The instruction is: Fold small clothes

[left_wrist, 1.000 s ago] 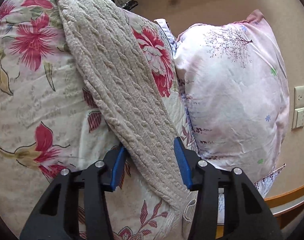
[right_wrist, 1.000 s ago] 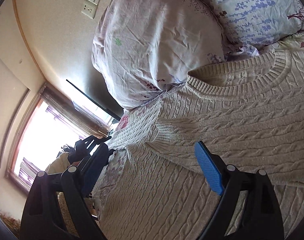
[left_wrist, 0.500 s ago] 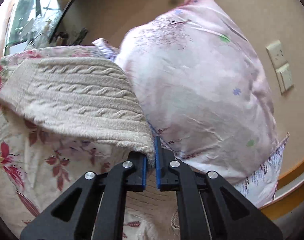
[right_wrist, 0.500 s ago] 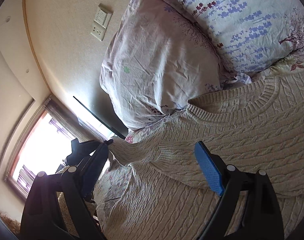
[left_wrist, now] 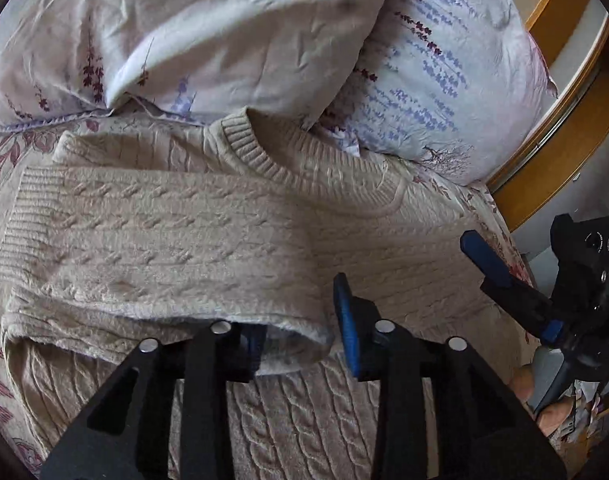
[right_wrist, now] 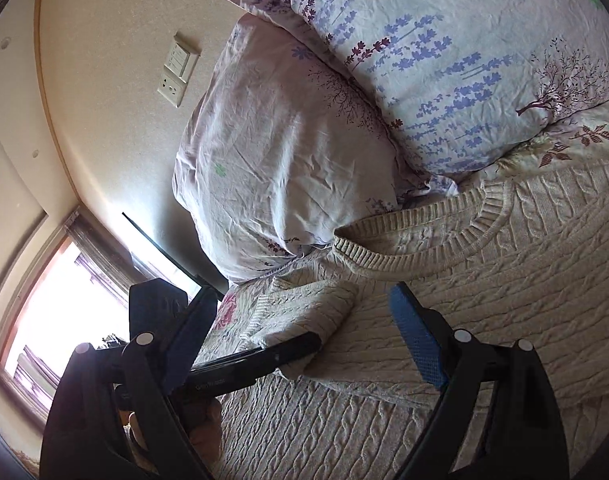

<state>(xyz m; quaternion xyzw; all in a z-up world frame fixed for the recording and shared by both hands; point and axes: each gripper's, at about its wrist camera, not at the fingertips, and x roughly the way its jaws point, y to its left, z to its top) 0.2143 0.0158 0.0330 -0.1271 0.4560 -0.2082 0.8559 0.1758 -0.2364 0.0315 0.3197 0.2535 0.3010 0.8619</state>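
Note:
A cream cable-knit sweater (left_wrist: 384, 240) lies flat on the floral bedspread, collar toward the pillows. One sleeve (left_wrist: 160, 240) is folded across its chest. My left gripper (left_wrist: 300, 336) is open, its fingers astride the sleeve's cuff end, which rests on the sweater. My right gripper (right_wrist: 296, 344) is open and empty above the sweater (right_wrist: 504, 280); it also shows in the left wrist view (left_wrist: 504, 280) at the right. The left gripper's finger (right_wrist: 264, 356) reaches in under the folded sleeve (right_wrist: 304, 312).
Two floral pillows (left_wrist: 224, 32) (left_wrist: 444, 80) lean at the head of the bed, just past the collar. A wooden headboard edge (left_wrist: 564, 100) runs at the right. A wall socket (right_wrist: 176, 76) and a bright window (right_wrist: 44, 320) lie beyond the bed.
The left gripper gripped the sleeve, carried it across the sweater's chest, laid it there and has opened. The right gripper stayed open above the sweater.

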